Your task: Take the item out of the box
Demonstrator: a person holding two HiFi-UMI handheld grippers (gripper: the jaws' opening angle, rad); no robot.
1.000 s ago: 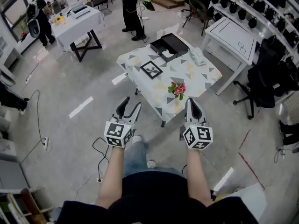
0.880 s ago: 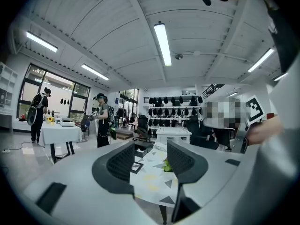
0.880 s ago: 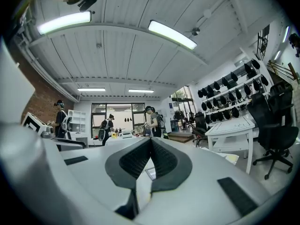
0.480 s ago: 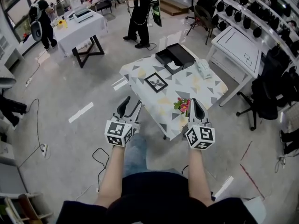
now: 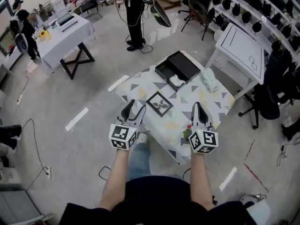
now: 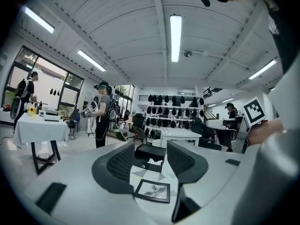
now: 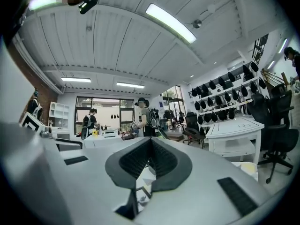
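Note:
An open black box [image 5: 179, 68] stands at the far end of the patterned table [image 5: 213, 100], and a white item [image 5: 176, 81] lies inside it. My left gripper [image 5: 136, 106] hovers over the table's near left edge, open and empty. Between its fingers, the left gripper view shows the black box [image 6: 150, 152] and a framed picture [image 6: 153, 190]. My right gripper [image 5: 197, 105] is shut with nothing in it, above the near right edge; in its own view the right gripper [image 7: 151, 144] has its jaws meeting. Both are well short of the box.
A framed picture [image 5: 159, 103] lies mid-table. Pink flowers [image 5: 188, 129] peek out beside my right gripper. A white object [image 5: 209, 80] lies at the far right corner. A white table [image 5: 240, 43] and office chair [image 5: 276, 86] stand right; a person [image 5: 135, 13] stands beyond.
The table has come closer and both grippers now hang over its near edge. The left jaws stay open and the right jaws stay shut.

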